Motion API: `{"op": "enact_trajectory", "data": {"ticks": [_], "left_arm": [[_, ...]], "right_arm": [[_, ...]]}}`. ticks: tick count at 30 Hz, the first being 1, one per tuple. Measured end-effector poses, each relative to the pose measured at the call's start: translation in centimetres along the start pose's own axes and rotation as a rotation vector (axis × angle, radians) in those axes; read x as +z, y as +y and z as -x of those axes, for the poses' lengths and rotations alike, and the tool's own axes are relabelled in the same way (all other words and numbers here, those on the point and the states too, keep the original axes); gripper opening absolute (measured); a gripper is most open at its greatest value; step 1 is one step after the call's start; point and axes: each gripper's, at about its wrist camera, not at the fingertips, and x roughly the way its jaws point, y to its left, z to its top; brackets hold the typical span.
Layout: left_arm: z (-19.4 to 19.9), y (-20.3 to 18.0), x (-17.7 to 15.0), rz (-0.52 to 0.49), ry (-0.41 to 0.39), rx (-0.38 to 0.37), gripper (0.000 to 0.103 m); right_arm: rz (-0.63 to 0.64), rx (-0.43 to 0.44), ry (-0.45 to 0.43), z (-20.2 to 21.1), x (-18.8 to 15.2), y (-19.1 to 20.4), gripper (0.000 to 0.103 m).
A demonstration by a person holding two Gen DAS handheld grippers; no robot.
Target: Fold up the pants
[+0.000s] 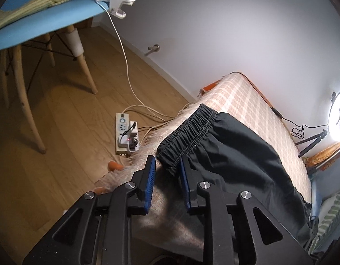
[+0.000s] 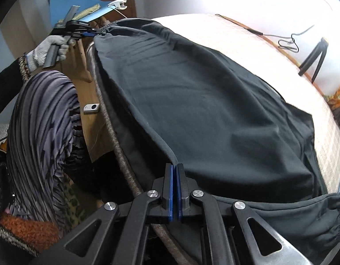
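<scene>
Black pants [image 2: 203,101] lie spread on the bed's checked peach cover [image 1: 247,101], elastic waistband [image 1: 187,128] toward the left gripper. My left gripper [image 1: 167,165] is open, its blue pads straddling the near corner of the waistband without clamping it. It also shows far off in the right wrist view [image 2: 90,33], held by a gloved hand at the waistband corner. My right gripper [image 2: 174,167] is shut on the near folded edge of the pants at the bed's side. A gathered cuff [image 2: 338,216] shows at lower right.
A blue chair [image 1: 48,17] with striped cloth stands on the wooden floor, a clip lamp [image 1: 114,0] on it. A power strip [image 1: 125,134] and cables lie by the bed. A ring light on a tripod [image 1: 338,114] stands at the bed's far side. Pleated purple clothing [image 2: 44,132] is at left.
</scene>
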Motion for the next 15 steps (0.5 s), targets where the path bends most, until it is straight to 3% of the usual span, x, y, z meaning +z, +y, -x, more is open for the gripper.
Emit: {"op": "enact_trajectory", "data": {"ticks": [4,6,11,12,14,15], "left_arm": [[2.3,-0.9,0.1,-0.035,-0.045,0.013,0.021],[3.4,-1.9,0.0,-0.056,-0.062,-0.017,0.024],[5.0,-7.6,-1.4,-0.218,-0.057,-0.112,0.030],[5.1,-8.7,-1.7,-0.248,-0.043,-0.145,0.030],[5.0,-11.0,-2.8,-0.311,-0.013,-0.196,0.030],[4.9,-12.0,-3.3,-0.340,-0.001,-0.218,0.030]], "right_arm": [[-0.055,0.006,-0.011,-0.9,-0.8,-0.6,0.003],[-0.077,0.007,-0.015,-1.3,-1.0,-0.8,0.004],[-0.130,0.011,-0.052,-1.6,-1.6,-1.1,0.007],[-0.138,0.012,-0.056,-1.4,-1.6,-0.8,0.010],[-0.155,0.011,-0.072,-1.0,-1.7,-0.9,0.025],[-0.158,0.011,-0.078,-0.7,-1.7,-0.8,0.026]]}}
